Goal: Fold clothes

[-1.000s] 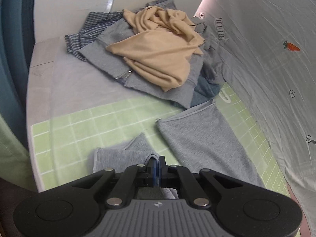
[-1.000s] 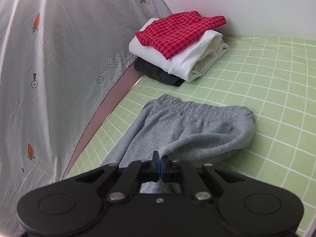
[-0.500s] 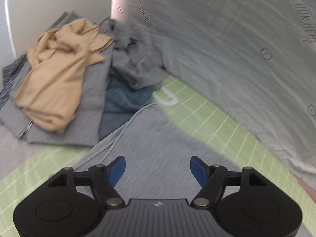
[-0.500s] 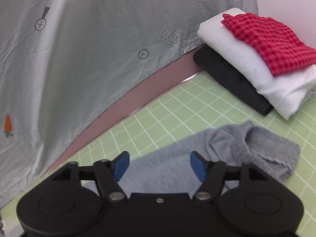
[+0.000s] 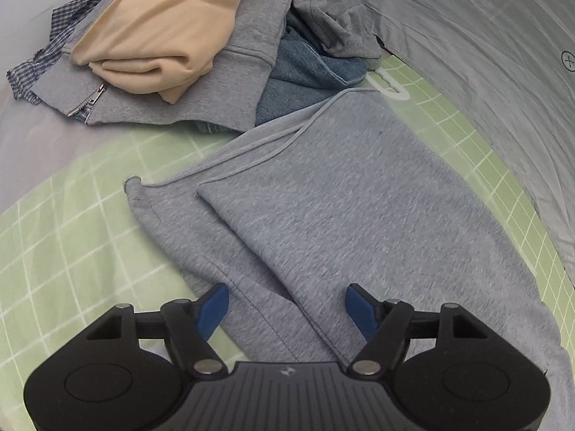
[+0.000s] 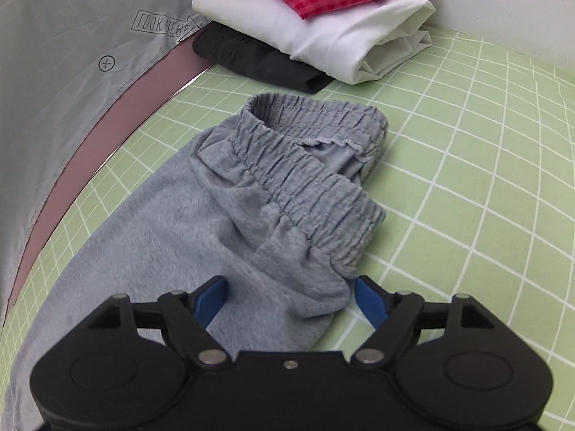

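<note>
Right wrist alone shows folded stack (image 6: pixel 323 25)

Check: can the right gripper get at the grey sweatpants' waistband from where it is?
Probably yes. The right gripper hangs over the grey sweatpants, its jaws opening astride a bunched fold, and the elastic waistband lies just ahead on the green mat with nothing covering it.

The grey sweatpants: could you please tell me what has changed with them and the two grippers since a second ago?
Both let go. The left hand-held gripper, pinched shut on a leg a second ago, is now wide, easing closed, over the grey sweatpants lying flat on the green mat. The right hand-held gripper released the waist end and is opening around it. The unfolded heap and folded stack stayed put.
</note>
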The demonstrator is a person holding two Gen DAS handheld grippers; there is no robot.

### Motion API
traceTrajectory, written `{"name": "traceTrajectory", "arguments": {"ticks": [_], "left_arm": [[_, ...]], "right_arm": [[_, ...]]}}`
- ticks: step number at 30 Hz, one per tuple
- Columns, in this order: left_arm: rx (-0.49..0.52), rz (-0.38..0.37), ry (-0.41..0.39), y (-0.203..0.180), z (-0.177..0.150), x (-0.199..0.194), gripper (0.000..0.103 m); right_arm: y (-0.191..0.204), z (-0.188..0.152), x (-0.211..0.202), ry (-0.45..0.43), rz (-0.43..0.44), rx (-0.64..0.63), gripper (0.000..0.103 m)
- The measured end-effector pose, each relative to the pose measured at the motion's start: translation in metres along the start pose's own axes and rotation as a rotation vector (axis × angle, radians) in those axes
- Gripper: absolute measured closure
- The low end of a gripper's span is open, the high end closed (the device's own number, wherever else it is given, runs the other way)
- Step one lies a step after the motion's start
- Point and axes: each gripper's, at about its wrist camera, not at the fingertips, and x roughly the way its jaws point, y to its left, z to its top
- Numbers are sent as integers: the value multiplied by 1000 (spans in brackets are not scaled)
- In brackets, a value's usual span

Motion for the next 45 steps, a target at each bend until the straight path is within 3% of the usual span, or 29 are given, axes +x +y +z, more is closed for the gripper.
{"name": "traceTrajectory", "arguments": {"ticks": [2, 4, 6, 7, 10, 13, 18, 20, 22, 24, 25, 27, 29, 33, 38, 45], "left_arm": [[5, 15, -13, -1, -1, 1, 43], [31, 44, -30, -2, 0, 0, 74], [31, 44, -39, 2, 2, 1, 86], [22, 31, -39, 5, 2, 0, 93], [31, 5, -39, 12, 1, -3, 96], [48, -27, -30, 28, -9, -14, 96], [77, -109, 11, 67, -52, -39, 96], [103, -126, 12, 71, -68, -48, 95], [102, -138, 10, 75, -75, -54, 90], [67, -137, -1, 87, -74, -61, 90], [51, -130, -16, 93, -71, -66, 91], [21, -150, -39, 105, -63, -73, 91], [7, -185, -58, 114, -55, -79, 91], [18, -226, -62, 120, -41, -76, 86], [15, -252, -23, 122, -29, -58, 76], [41, -280, 57, 122, -16, -31, 67]], "right_arm": [[1, 0, 1, -3, -10, -3, 21], [2, 1, 1, -10, 3, -36, 35], [2, 3, 2, -9, 28, -74, 82], [-2, 6, 2, -6, 46, -67, 89], [-17, 14, 0, -15, 64, -50, 94], [-38, 27, -8, -68, 20, -77, 97], [-86, 45, -11, -83, -35, -82, 97], [-101, 47, -7, -63, -43, -91, 95], [-104, 44, -6, -43, -43, -135, 85], [-101, 39, -13, -51, -63, -194, 62], [-98, 36, -19, -63, -75, -223, 57], [-92, 25, -34, -94, -59, -270, 35], [-83, 13, -49, -116, -36, -311, 25], [-66, -18, -78, -142, 15, -373, 23], [-44, -64, -96, -81, 101, -387, 20], [-12, -123, -116, -29, 113, -437, 14]]}}
